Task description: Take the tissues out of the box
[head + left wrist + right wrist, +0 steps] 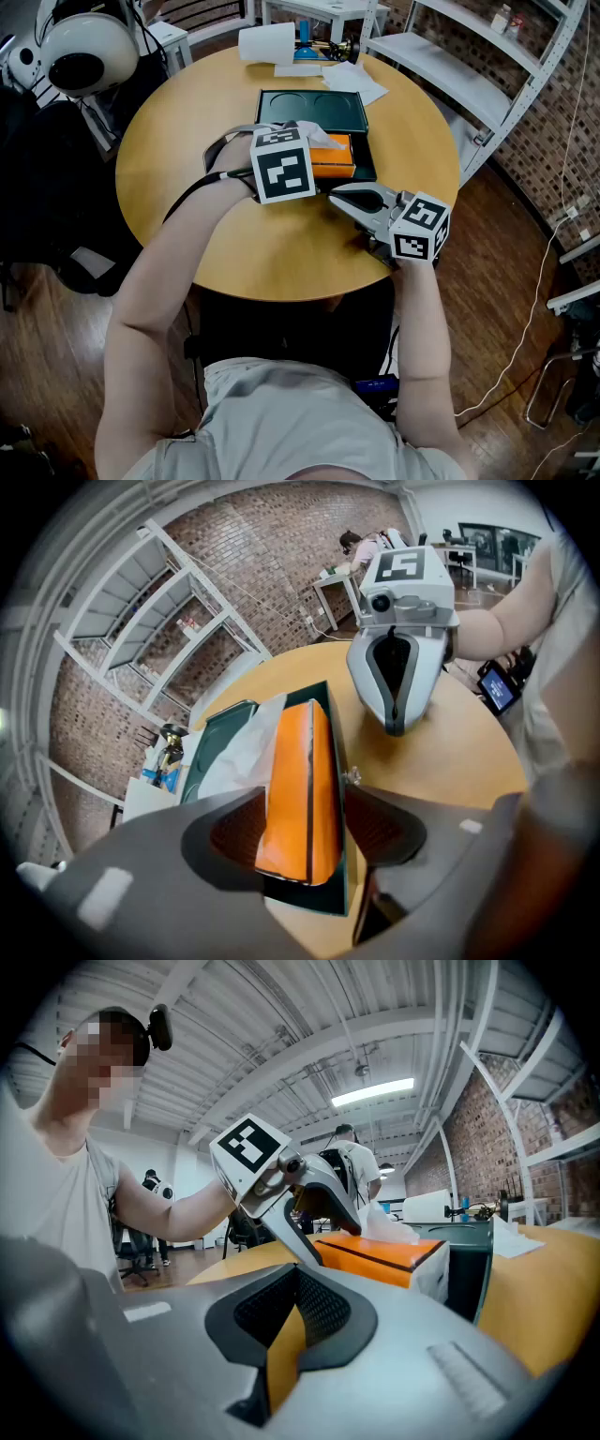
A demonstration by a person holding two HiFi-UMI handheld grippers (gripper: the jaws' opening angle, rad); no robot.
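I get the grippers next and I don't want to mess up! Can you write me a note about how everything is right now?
Left gripper: open, one jaw on each side of the orange box, not squeezing it.
Right gripper: shut, empty, low by the table's near edge, right of the box.
Things: the box lies on the green tray. A white tissue sticks out of its top.
Done: left gripper is lined up on the box.
Left: probably hold the box steady, then pull the tissue out with the right gripper.
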